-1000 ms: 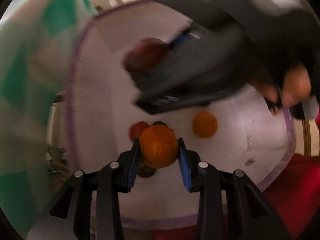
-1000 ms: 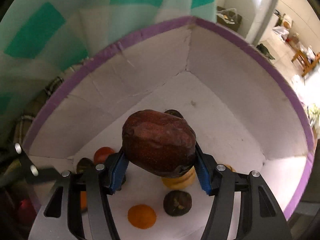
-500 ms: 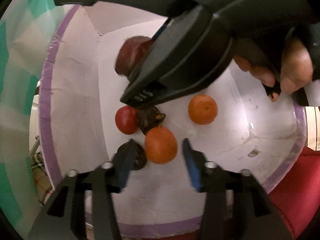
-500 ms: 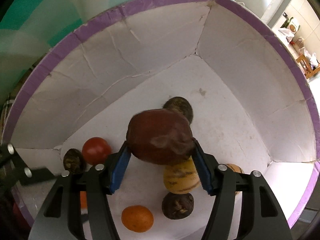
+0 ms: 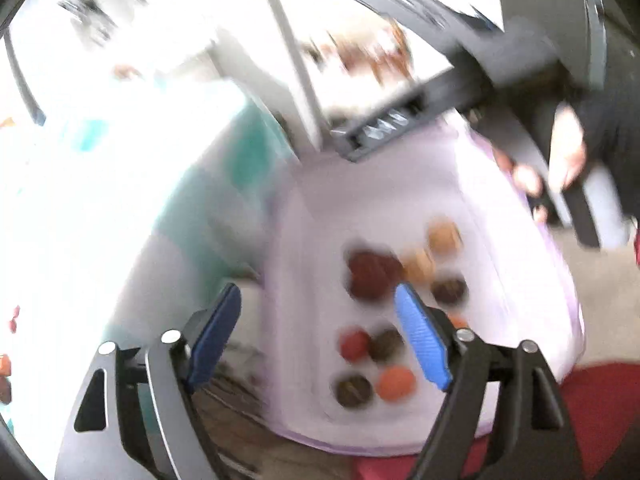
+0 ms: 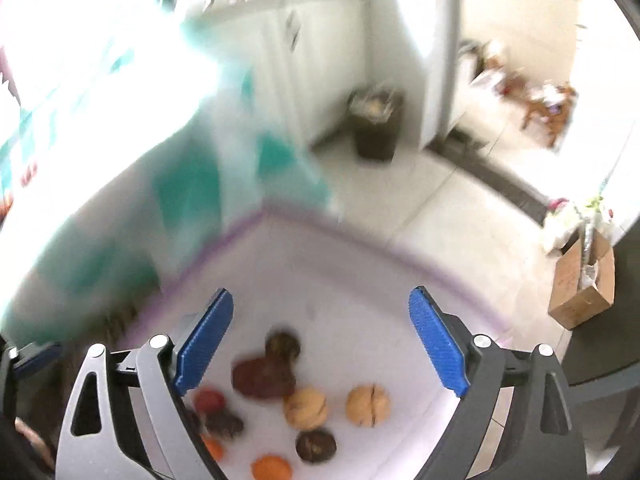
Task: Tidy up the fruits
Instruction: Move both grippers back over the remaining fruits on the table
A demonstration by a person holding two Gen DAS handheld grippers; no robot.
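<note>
Both jaws are opening with nothing between them: your left gripper (image 5: 318, 340) and right gripper (image 6: 320, 340) hang above the white box (image 6: 360, 248). The fruit lies on its floor, the dark red fruit (image 6: 262, 378) beside an orange (image 5: 396, 383). That drop looks done; next, fetch more fruit. A second ago each gripper pinched one.

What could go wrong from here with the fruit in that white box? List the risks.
1. The large dark red fruit leans on the tan round ones; a nudge may roll them.
2. Both views are motion-blurred, and the left tool and right tool, jaws opening and empty, could clip the purple-edged box rim.
3. The box floor is crowding, so later drops may bruise fruit.
</note>
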